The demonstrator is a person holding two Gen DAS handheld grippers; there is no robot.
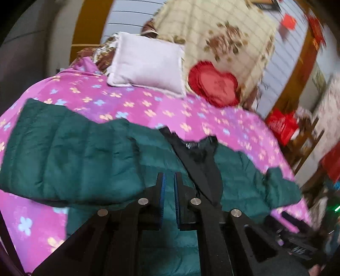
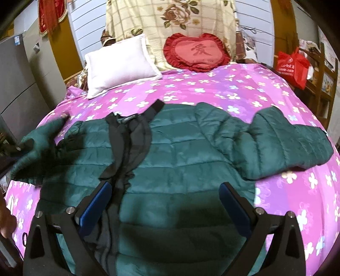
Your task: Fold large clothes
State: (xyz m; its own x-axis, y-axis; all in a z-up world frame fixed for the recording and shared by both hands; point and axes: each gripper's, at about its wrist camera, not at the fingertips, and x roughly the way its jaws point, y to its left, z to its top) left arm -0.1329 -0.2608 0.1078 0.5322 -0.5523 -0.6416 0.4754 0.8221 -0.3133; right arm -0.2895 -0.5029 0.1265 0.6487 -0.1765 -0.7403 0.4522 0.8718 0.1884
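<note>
A dark green quilted jacket (image 2: 180,148) lies spread on the bed, front up, with its black lining (image 2: 125,135) showing at the open collar. Its right-hand sleeve (image 2: 289,140) rests flat on the cover. The other sleeve (image 2: 36,146) is raised and blurred at the left edge of the right wrist view. In the left wrist view that sleeve (image 1: 68,152) looms large and runs in to the fingers of my left gripper (image 1: 169,182), which is shut with green cloth in the narrow gap. My right gripper (image 2: 165,191) hovers open over the jacket's lower body, with nothing between its fingers.
The bed carries a pink flowered cover (image 2: 233,89). A white pillow (image 2: 121,63), a red heart cushion (image 2: 197,53) and a cream floral quilt (image 2: 170,19) sit at the head. A red bag (image 2: 293,65) on wooden shelves stands right of the bed, a grey cabinet (image 2: 17,80) left.
</note>
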